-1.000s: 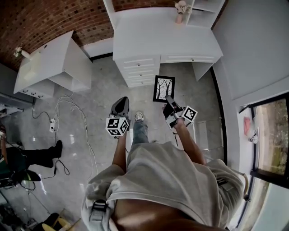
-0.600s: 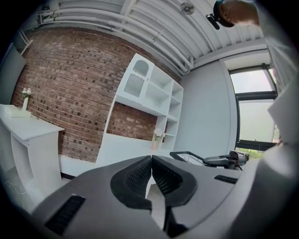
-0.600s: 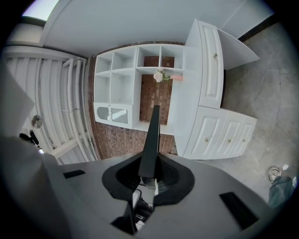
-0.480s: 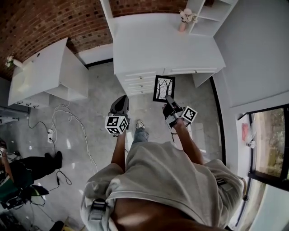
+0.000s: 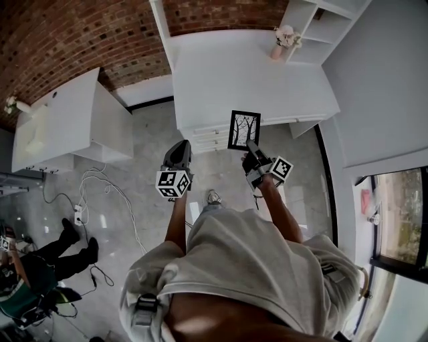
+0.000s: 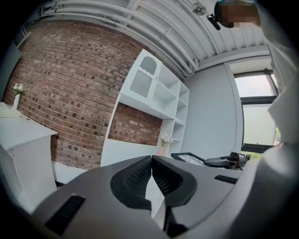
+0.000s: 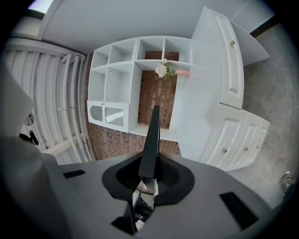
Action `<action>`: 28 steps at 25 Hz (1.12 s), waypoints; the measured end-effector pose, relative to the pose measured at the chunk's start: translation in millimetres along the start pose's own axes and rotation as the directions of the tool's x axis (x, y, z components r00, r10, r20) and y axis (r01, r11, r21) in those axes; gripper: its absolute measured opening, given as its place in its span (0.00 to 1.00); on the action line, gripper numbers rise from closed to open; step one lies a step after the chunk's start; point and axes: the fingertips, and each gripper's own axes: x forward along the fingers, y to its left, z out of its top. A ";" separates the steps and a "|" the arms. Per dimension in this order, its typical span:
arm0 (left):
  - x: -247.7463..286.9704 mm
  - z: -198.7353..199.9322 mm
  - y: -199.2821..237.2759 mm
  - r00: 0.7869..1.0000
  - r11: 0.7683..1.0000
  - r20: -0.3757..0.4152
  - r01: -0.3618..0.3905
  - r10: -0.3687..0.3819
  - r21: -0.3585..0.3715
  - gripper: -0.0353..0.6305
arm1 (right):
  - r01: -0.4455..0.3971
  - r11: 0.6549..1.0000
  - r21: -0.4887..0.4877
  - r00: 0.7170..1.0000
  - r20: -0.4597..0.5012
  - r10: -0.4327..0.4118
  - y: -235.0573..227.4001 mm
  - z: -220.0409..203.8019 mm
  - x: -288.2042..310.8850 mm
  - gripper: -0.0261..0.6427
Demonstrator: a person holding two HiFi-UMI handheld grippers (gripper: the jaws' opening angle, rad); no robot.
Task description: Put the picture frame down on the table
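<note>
A black picture frame (image 5: 243, 130) with a tree drawing is held in the air at the front edge of the white desk (image 5: 234, 73). My right gripper (image 5: 251, 151) is shut on its lower edge. In the right gripper view the picture frame (image 7: 150, 137) stands edge-on between the jaws. My left gripper (image 5: 178, 153) hangs over the floor left of the frame, shut and empty. In the left gripper view the left gripper (image 6: 151, 161) has its pads pressed together, and the picture frame (image 6: 189, 158) shows at the right.
A pink vase of flowers (image 5: 283, 41) stands at the desk's back right, beside a white shelf unit (image 5: 328, 20). Drawers (image 5: 207, 137) lie under the desk front. A second white table (image 5: 63, 117) stands at the left. Cables (image 5: 100, 184) run over the floor.
I have stepped closer to the desk. The frame, still in the right gripper, now reaches the desk's front edge. The left gripper keeps its place beside it.
</note>
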 end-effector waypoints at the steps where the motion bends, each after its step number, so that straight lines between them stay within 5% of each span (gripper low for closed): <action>1: 5.1 2.1 6.6 1.000 1.000 0.000 0.003 -0.003 -0.001 0.08 | 0.002 1.000 -0.002 1.000 0.004 -0.002 -0.5 1.3 7.7 0.13; 15: 54.3 17.4 65.6 0.999 0.999 0.000 0.053 -0.053 -0.006 0.08 | 0.012 1.000 -0.022 0.999 0.048 -0.011 -7.6 10.5 71.7 0.13; 28: 65.9 11.8 67.6 0.997 0.997 -0.012 0.078 -0.078 -0.017 0.08 | 0.028 0.999 -0.029 0.999 0.047 -0.026 -12.4 11.4 74.3 0.13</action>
